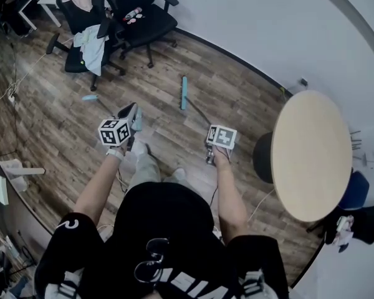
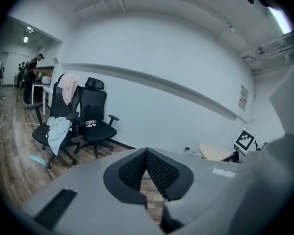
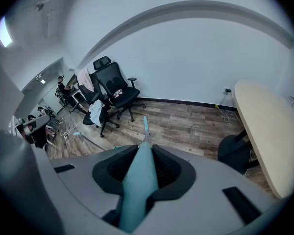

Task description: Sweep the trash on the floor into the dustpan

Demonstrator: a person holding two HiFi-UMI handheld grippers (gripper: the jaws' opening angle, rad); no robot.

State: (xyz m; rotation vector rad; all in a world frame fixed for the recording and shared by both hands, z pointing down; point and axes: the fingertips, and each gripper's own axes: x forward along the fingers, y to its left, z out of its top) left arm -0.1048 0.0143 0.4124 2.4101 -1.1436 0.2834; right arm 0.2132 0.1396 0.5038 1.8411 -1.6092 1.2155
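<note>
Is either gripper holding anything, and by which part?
The right gripper grips the teal broom by its handle, far from the brush head. The left gripper holds nothing; its jaws are together.

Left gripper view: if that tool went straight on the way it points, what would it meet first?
The left tool would probably meet the white wall, right of the black chairs. Nothing shows in between, though depth is unclear.

The broom (image 3: pixel 136 180) was teal along handle and head. Brown wood-grain planks made the floor (image 1: pixel 237 98). The far chairs (image 1: pixel 143 16) were black, the wall (image 1: pixel 249 17) white, the right table (image 1: pixel 311 154) pale beige.
</note>
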